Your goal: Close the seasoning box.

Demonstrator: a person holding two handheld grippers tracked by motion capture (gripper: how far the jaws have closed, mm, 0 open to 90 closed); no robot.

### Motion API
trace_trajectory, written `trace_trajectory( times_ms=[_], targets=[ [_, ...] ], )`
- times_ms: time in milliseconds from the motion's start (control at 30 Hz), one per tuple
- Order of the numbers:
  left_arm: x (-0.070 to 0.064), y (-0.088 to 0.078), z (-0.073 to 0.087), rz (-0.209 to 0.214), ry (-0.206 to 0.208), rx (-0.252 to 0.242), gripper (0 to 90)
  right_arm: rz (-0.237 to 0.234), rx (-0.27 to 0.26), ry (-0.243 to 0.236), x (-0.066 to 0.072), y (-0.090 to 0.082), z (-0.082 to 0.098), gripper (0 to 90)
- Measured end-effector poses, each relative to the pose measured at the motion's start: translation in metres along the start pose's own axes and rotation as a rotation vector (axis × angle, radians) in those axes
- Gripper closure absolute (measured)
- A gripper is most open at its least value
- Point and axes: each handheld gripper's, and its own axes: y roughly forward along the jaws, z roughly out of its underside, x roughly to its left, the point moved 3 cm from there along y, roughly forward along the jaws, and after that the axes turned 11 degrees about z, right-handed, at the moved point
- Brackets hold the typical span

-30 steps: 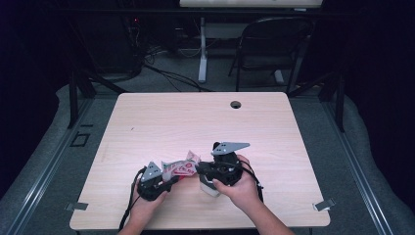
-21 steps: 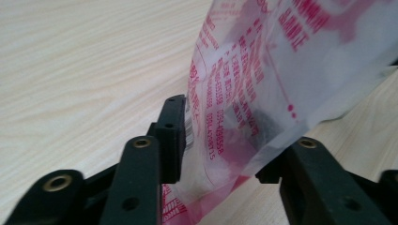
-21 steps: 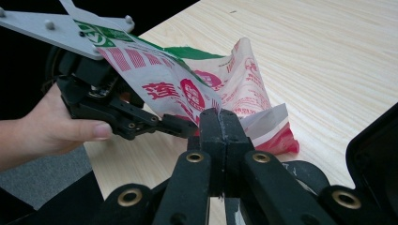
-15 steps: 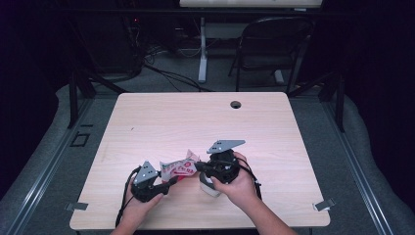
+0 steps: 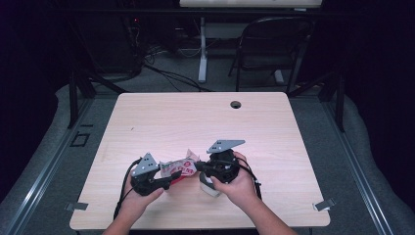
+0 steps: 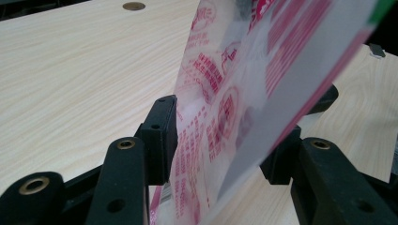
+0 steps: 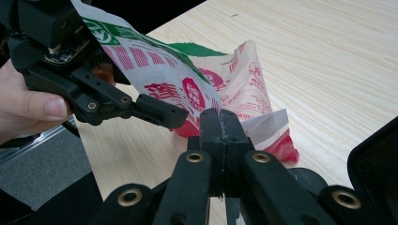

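Your left gripper (image 5: pixel 166 182) sits left of the bag (image 5: pixel 180 168), your right gripper (image 5: pixel 199 168) right; cable hole (image 5: pixel 236 104) lies beyond.

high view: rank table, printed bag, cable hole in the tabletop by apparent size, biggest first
1. table
2. printed bag, held up off the table between the claws, so a bit nearer the camera; the rank holds anyway
3. cable hole

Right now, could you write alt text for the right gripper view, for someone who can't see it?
The right gripper has its two black jaws pinched shut on the edge of a red, white and green printed plastic bag held above a pale wooden table. At left, a hand holds the left gripper, one jaw reaching beside the bag.
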Motion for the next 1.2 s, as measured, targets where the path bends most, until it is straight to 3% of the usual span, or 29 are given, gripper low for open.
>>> trace_trajectory(
  times_ms=[167, 333, 600, 833, 1000, 1200],
  targets=[
    [0.000, 0.001, -0.003, 0.014, -0.001, 0.003, 56.1, -0.004, 0.000, 0.001, 0.000, 0.000, 0.001, 90.0],
    [-0.002, 0.001, -0.004, 0.048, 0.009, 0.014, 70.8, -0.005, -0.003, 0.008, 0.000, 0.000, 0.001, 90.0],
    [-0.006, 0.001, -0.004, 0.013, 0.065, 0.021, 87.9, -0.007, -0.010, 0.015, 0.000, 0.000, 0.001, 90.0],
    [-0.006, 0.001, -0.005, -0.019, 0.086, 0.023, 90.0, -0.005, -0.017, 0.016, -0.001, -0.001, 0.001, 88.8],
    [0.001, -0.004, -0.007, -0.040, 0.048, -0.006, 90.0, -0.003, -0.028, 0.028, -0.004, -0.004, 0.001, 81.7],
    [0.005, -0.007, -0.008, -0.057, 0.035, -0.013, 90.0, -0.002, -0.051, 0.047, -0.008, -0.010, 0.001, 74.8]
  ],
)
